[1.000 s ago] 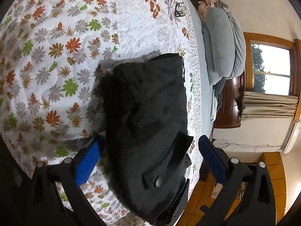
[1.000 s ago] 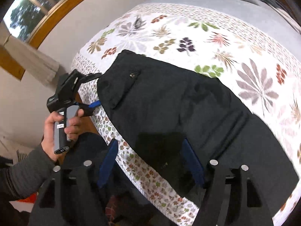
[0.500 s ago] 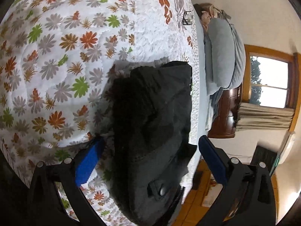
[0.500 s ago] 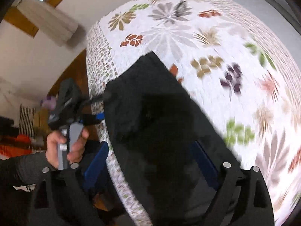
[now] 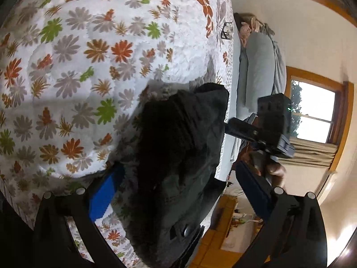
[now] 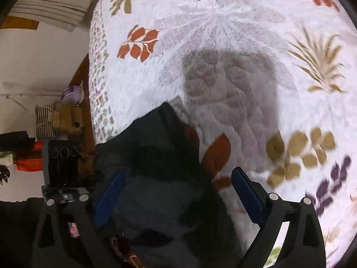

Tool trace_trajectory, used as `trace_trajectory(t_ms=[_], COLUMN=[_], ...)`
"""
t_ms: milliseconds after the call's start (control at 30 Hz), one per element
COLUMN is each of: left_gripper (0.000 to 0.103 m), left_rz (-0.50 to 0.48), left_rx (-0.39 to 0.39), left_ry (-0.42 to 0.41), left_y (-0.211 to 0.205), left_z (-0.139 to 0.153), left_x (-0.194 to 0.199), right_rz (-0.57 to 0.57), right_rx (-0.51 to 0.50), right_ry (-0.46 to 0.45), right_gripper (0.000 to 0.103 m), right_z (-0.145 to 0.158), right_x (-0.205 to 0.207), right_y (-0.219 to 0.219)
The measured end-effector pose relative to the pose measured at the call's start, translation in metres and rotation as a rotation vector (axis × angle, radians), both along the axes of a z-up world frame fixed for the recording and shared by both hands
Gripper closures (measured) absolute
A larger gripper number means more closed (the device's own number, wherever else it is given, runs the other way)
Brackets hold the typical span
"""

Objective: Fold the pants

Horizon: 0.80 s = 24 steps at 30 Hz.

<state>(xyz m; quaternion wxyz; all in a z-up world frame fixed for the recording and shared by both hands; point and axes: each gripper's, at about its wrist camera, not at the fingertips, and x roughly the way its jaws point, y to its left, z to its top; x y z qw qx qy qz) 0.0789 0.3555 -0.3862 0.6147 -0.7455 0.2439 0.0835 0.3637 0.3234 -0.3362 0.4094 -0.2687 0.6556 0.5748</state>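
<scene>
A big bed fills most of both views. On top of it lies one white quilted bedspread (image 5: 93, 51) with flowers and leaves printed in orange, green, grey, brown and purple. Past the bedspread the bed is plain grey, and two soft grey pillows (image 5: 256, 67) are piled there. A small dark thing (image 5: 227, 30) lies on the bedspread near the pillows; it is too small to tell what it is.

The walls are a pale cream colour. One window with a brown wooden frame (image 5: 316, 114) lets in daylight, and one pale striped curtain (image 5: 312, 151) hangs bunched up beside it. The floor next to the bed is orange-brown wood (image 5: 219, 236). In the right wrist view, some bags and boxes (image 6: 58, 120) sit on the floor against the wall, and something bright orange (image 6: 29, 163) is there too.

There is one pair of black pants (image 5: 178, 163). It lies folded in a thick bundle at the edge of the bed, with one round button (image 5: 187, 230) showing on it.

There are two tongs. The left gripper (image 5: 180, 189) has its blue pads spread wide, one on each side of the pants, not squeezing them. The right gripper (image 6: 176, 192) has just been spreading its jaws wider. Part of the black cloth lies between them, but the pads do not press on it. In the left wrist view, a hand (image 5: 273, 169) holds the right gripper beside the bed.
</scene>
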Motion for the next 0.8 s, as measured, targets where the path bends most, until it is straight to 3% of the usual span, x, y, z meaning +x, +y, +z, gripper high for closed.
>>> trace_trajectory(t_ms=[100,233,367,433,567,700,767,800], left_gripper=[0.003,0.003,0.004,0.006,0.028,0.046,0.065,0.069], left_rz=[0.006,-0.018,-0.016,-0.02,-0.039,-0.044,-0.055,-0.063], left_rx=[0.001,0.076,0.101,0.136,0.137,0.127,0.131,0.14], left_ry=[0.001,0.014,0.005,0.003,0.005,0.004,-0.007,-0.016], left_y=[0.0,-0.002,-0.002,-0.002,-0.004,-0.004,-0.006,-0.006], left_z=[0.0,0.012,0.018,0.024,0.021,0.019,0.018,0.02], left_x=[-0.001,0.006,0.007,0.008,0.008,0.01,0.009,0.01], right_rz=[0.043,0.092,0.112,0.113,0.119,0.089,0.066,0.051], right_rx=[-0.015,-0.026,-0.027,-0.004,-0.013,0.007,0.023,0.039], right_ry=[0.021,0.028,0.042,0.074,0.08,0.078,0.079,0.073], right_gripper=[0.006,0.003,0.003,0.01,0.024,0.054,0.063,0.067], right_z=[-0.009,-0.017,-0.017,-0.013,-0.014,-0.012,-0.004,0.002], right_x=[-0.004,-0.012,-0.014,-0.015,-0.017,-0.016,-0.011,-0.008], right_y=[0.014,0.026,0.032,0.033,0.035,0.033,0.022,0.018])
